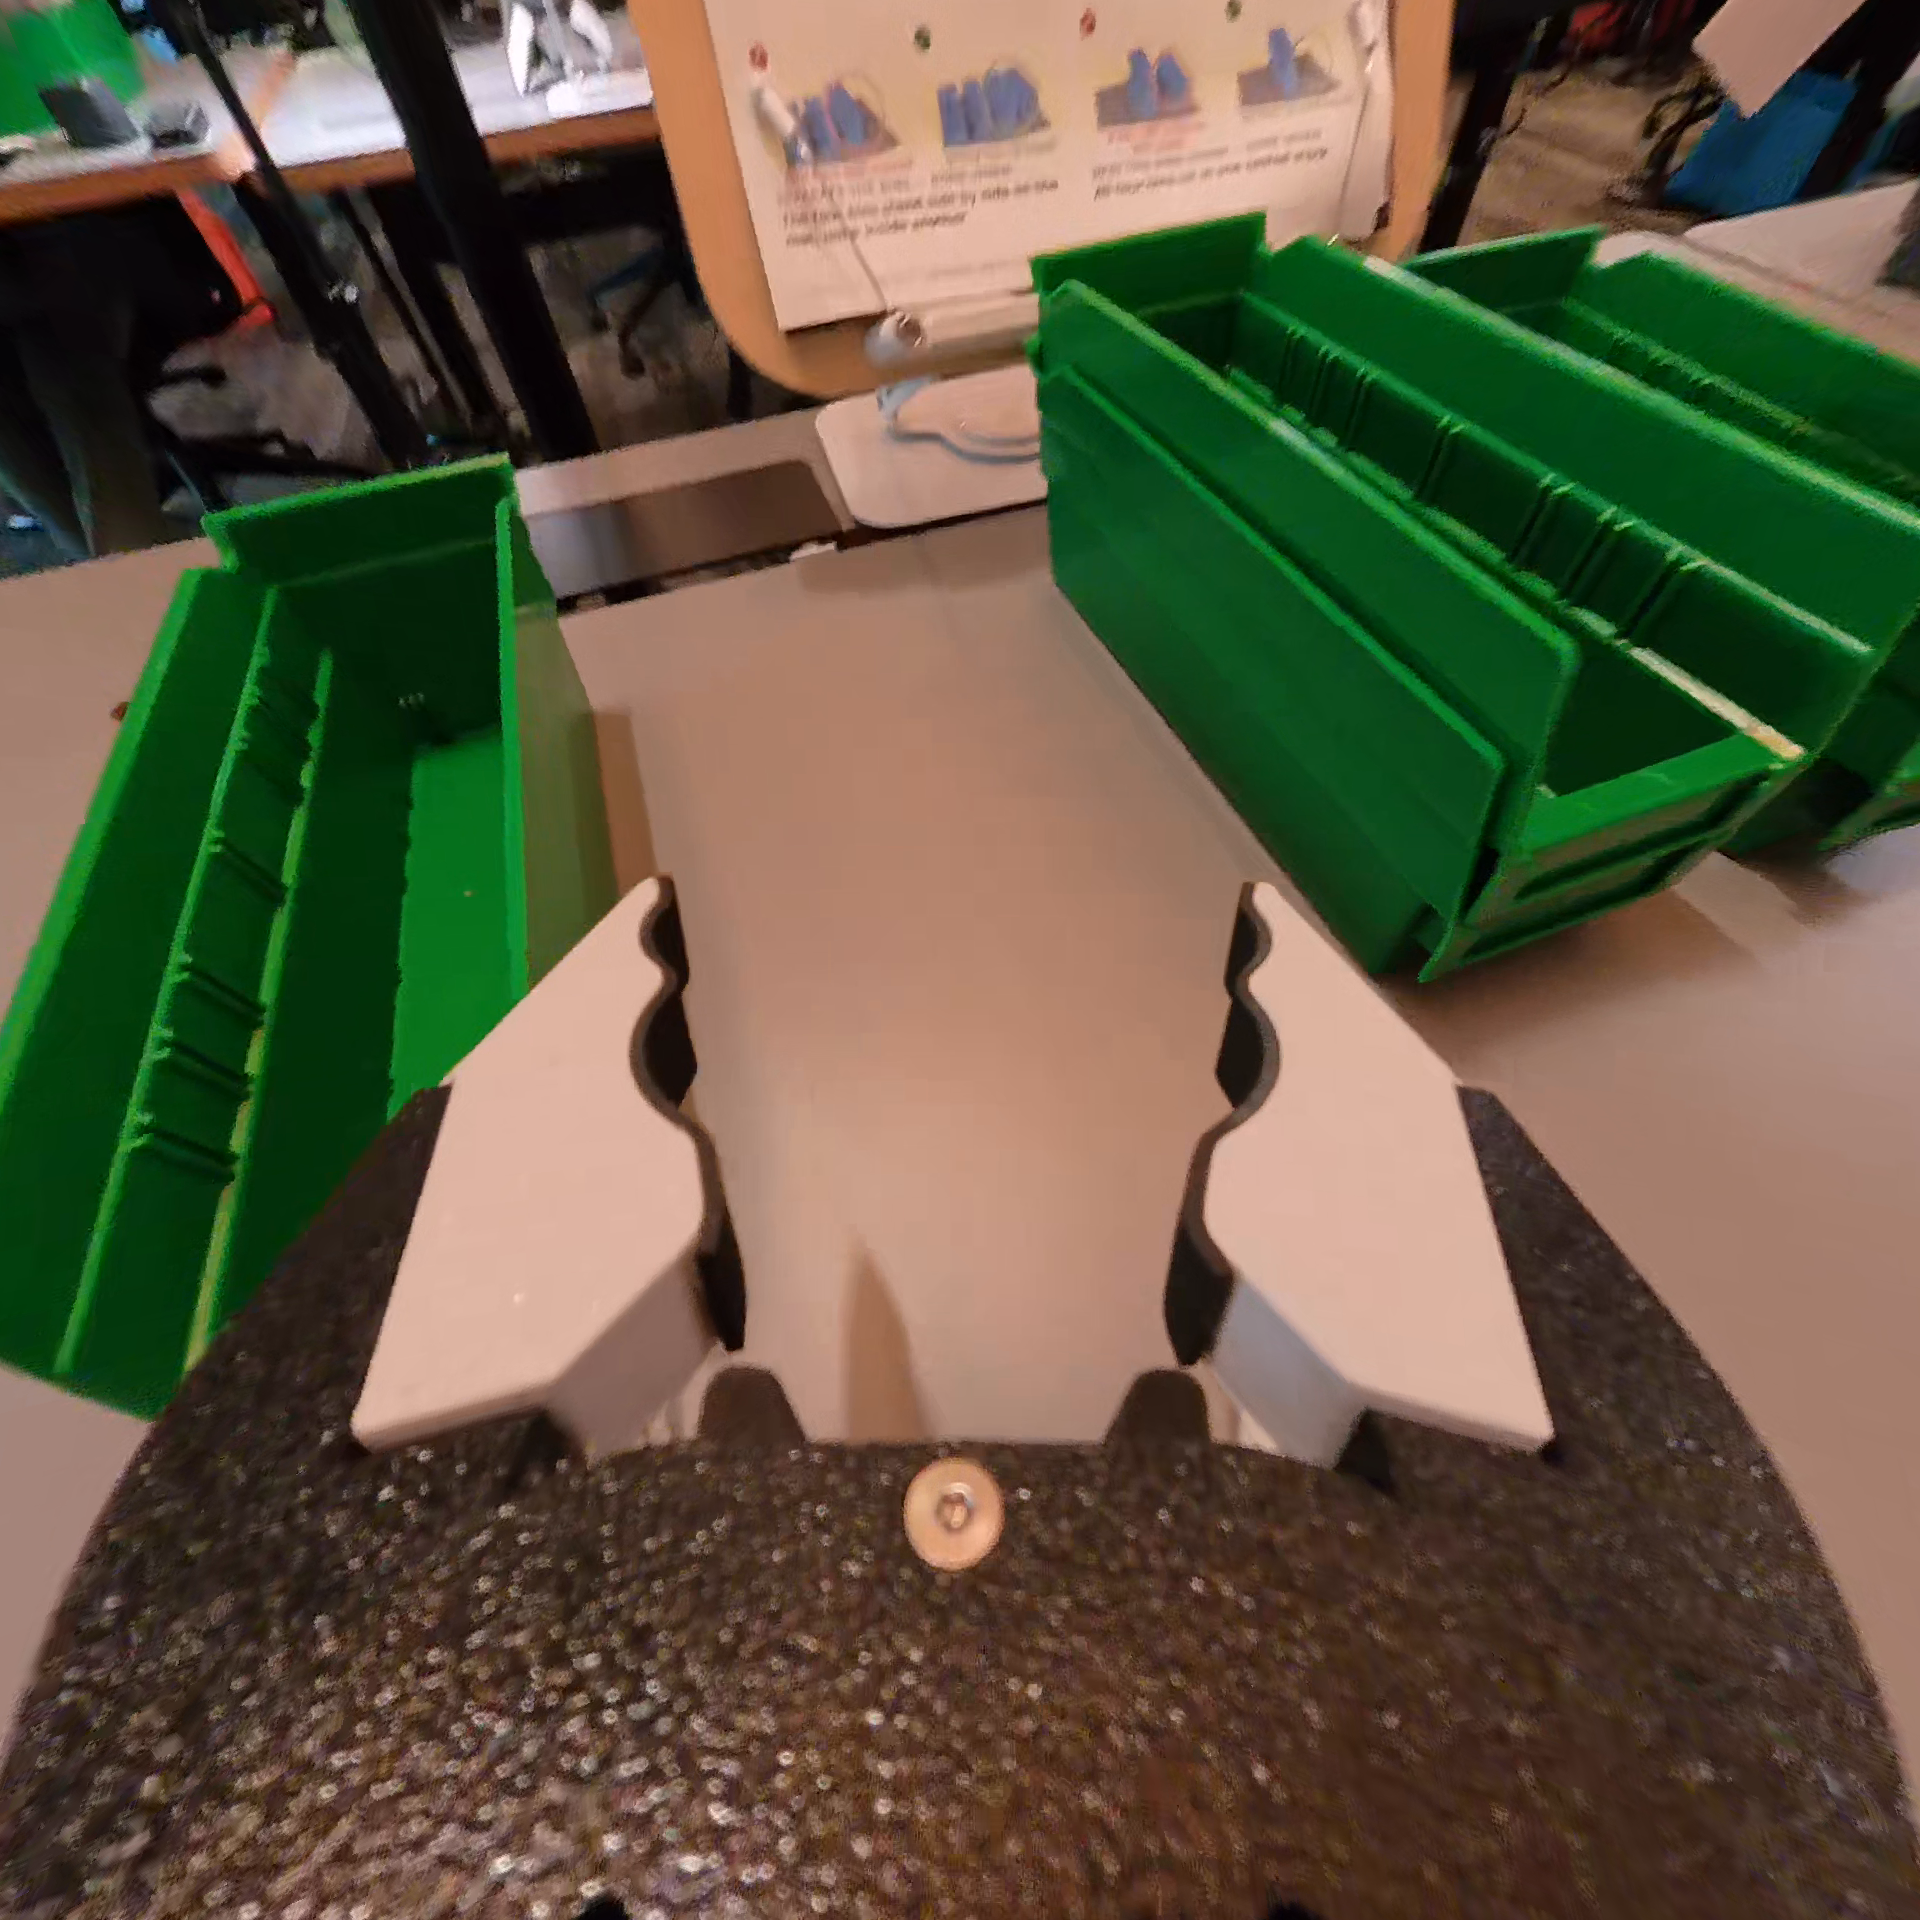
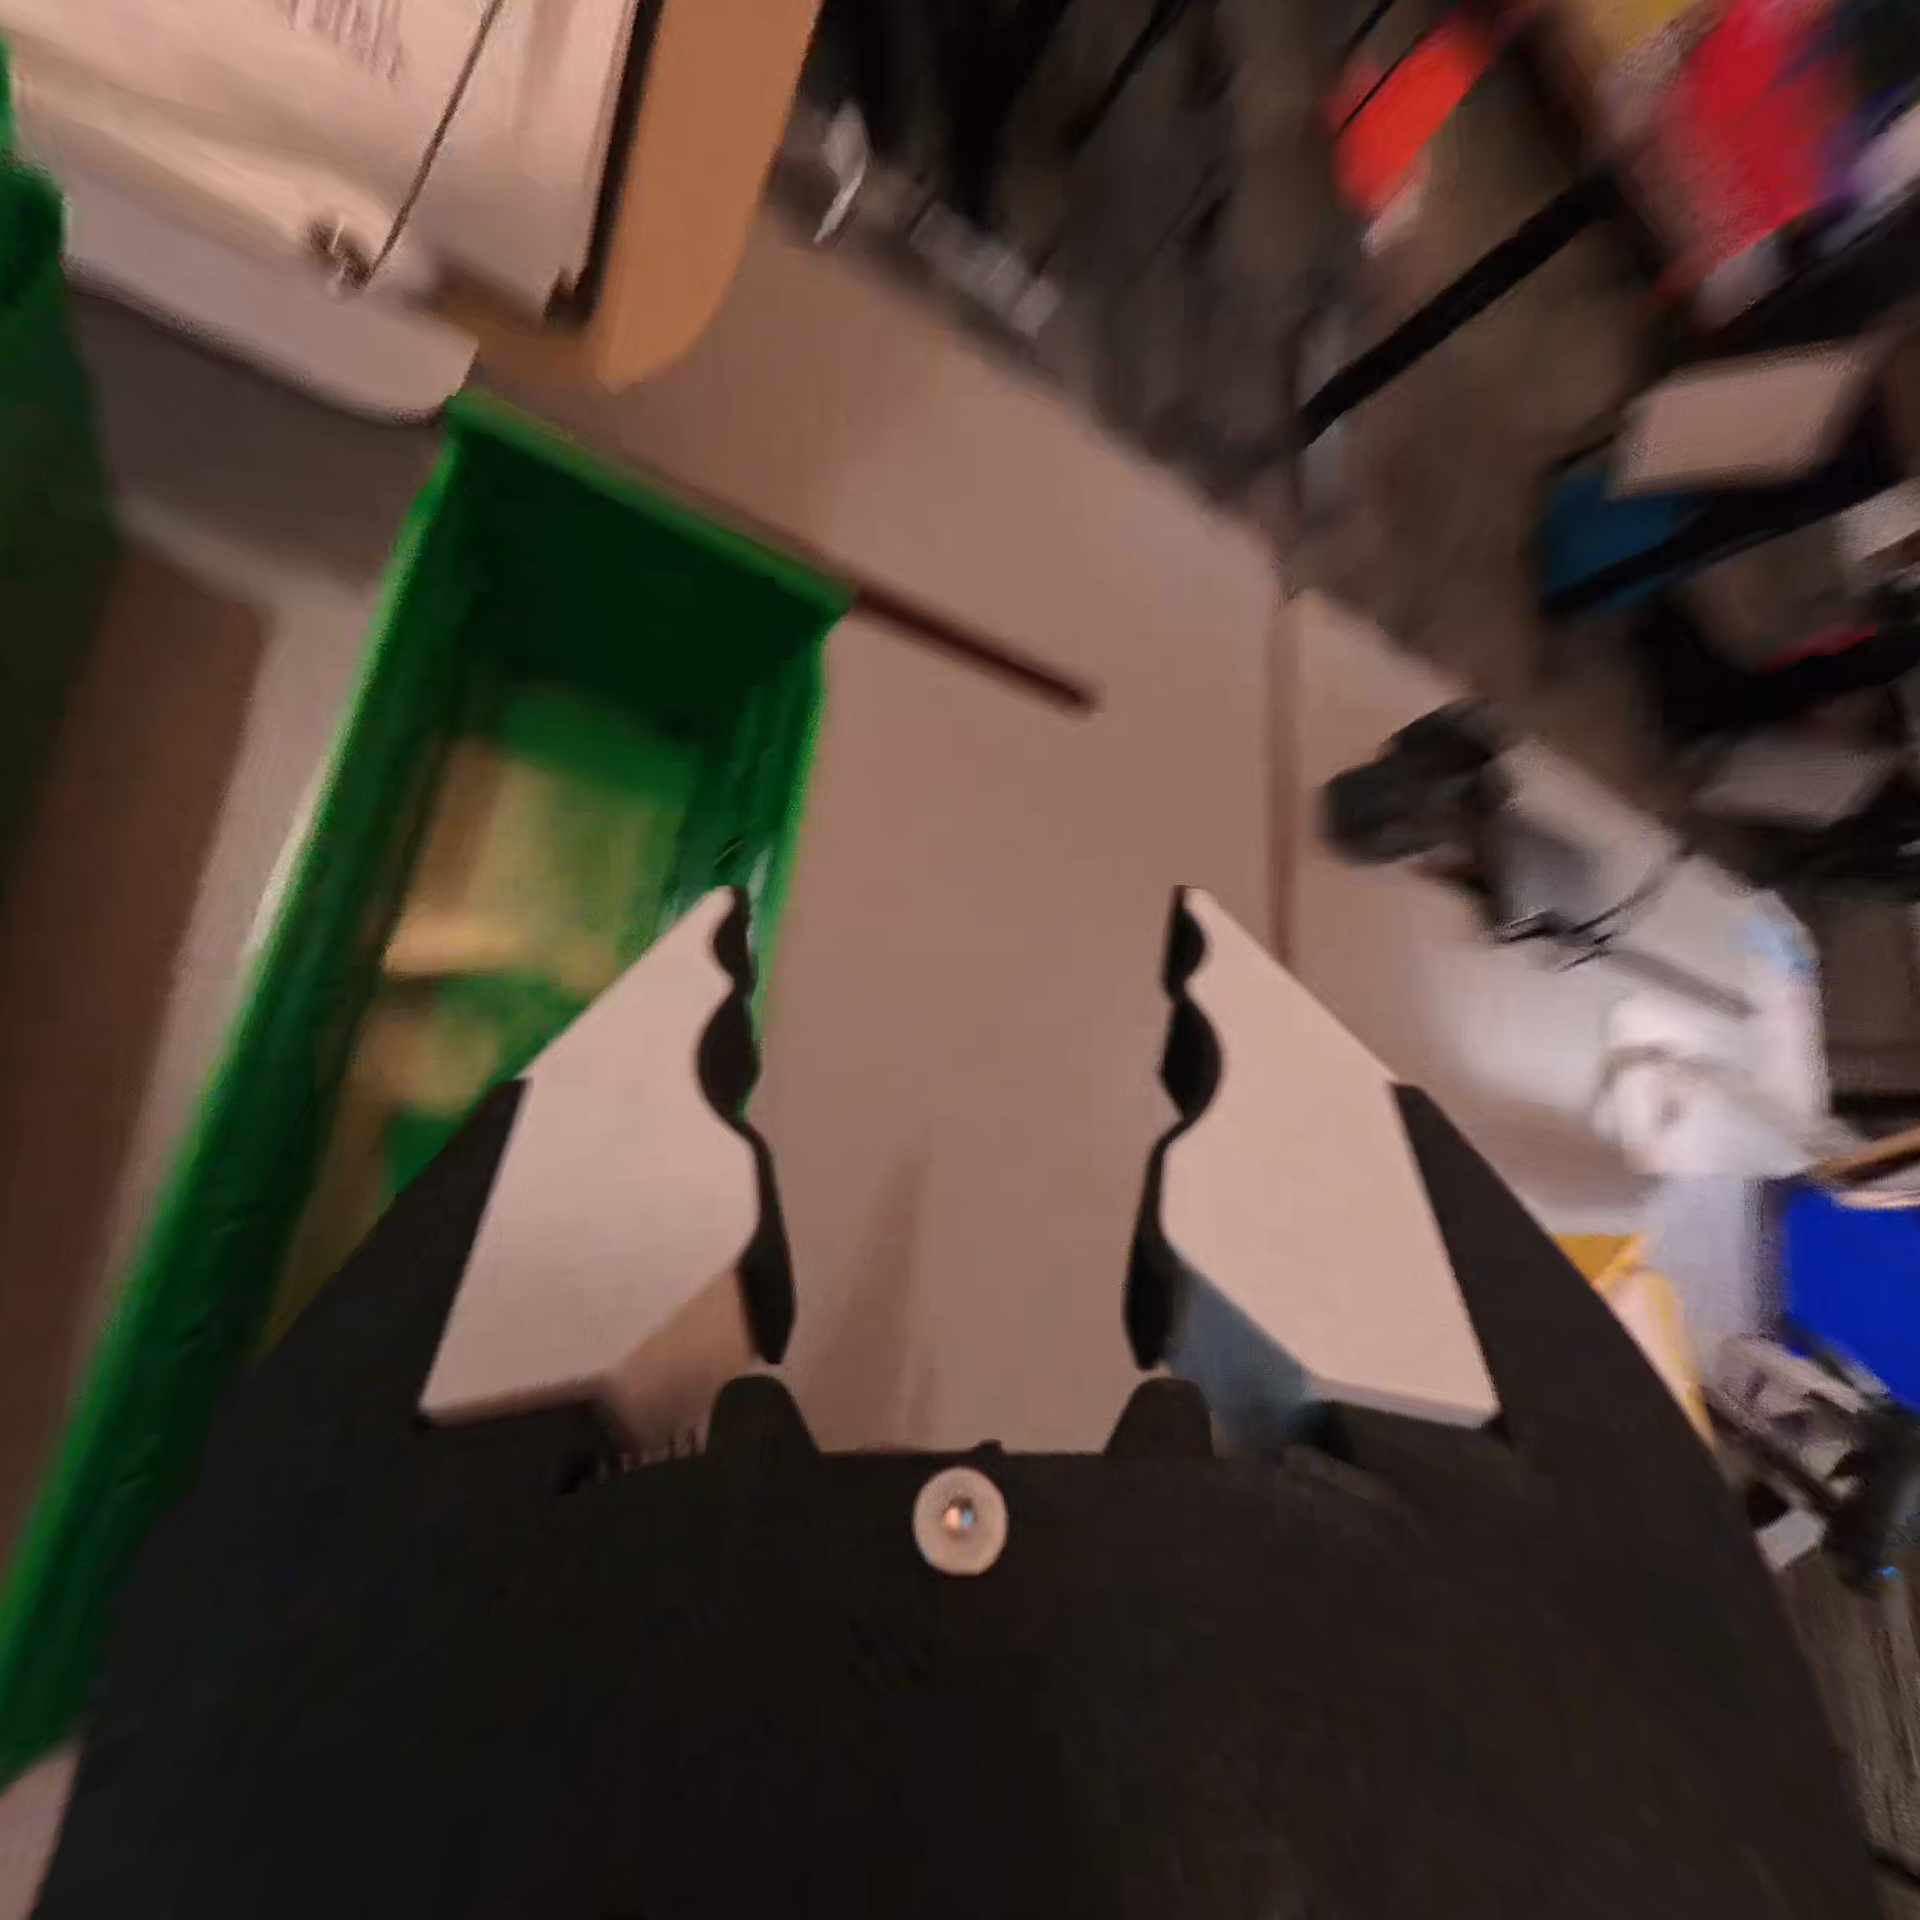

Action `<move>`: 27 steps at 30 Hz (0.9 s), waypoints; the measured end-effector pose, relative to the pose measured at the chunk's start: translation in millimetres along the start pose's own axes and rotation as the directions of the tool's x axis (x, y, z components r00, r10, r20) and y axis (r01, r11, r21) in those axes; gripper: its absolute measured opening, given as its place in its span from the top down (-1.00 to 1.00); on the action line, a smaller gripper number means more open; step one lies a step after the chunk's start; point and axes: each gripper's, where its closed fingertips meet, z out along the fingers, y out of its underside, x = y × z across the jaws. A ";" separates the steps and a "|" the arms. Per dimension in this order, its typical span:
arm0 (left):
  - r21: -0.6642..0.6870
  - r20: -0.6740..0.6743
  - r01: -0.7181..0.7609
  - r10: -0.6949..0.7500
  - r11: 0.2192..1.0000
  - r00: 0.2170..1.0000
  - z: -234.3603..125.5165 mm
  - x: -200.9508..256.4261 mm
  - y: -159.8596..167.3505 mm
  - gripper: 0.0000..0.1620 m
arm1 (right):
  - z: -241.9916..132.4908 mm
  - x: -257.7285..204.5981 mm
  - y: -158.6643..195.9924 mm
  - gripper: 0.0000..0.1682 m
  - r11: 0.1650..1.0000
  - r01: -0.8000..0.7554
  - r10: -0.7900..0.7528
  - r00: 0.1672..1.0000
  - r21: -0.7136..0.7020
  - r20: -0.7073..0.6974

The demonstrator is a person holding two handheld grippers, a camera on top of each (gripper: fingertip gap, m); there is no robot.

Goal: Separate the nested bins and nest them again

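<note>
Green bins [image 1: 1299, 665] sat nested at right, one single bin [image 1: 312, 883] at left; both grippers' jaws gaped empty. A careless lift might drag both nested bins together.

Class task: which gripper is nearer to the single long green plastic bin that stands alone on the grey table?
Left, probably. The left gripper hangs open just right of the single green bin. The right gripper, open, sits beside a different green bin.

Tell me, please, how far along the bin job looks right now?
Partly separated: one green bin sits alone on the table, while a nested stack remains together. Left gripper and right gripper are open, holding nothing. Remaining separation and all re-nesting are left.
</note>
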 end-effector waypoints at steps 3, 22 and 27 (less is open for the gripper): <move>0.069 -0.062 -0.016 0.020 0.997 0.998 0.7 14.2 -8.0 -0.24 | -25.4 30.9 -20.6 0.04 0.951 0.023 0.024 0.989 0.307 -0.147; 0.005 -0.133 -0.046 0.046 0.999 0.990 28.7 78.4 -86.6 -0.51 | -63.8 -15.5 80.4 -0.47 0.831 -0.368 0.270 0.923 0.417 0.275; -0.138 -0.163 -0.004 -0.019 0.990 0.986 50.3 118.4 -108.3 -0.51 | -75.2 -41.9 108.8 -0.48 0.816 -0.381 0.243 0.908 0.435 0.340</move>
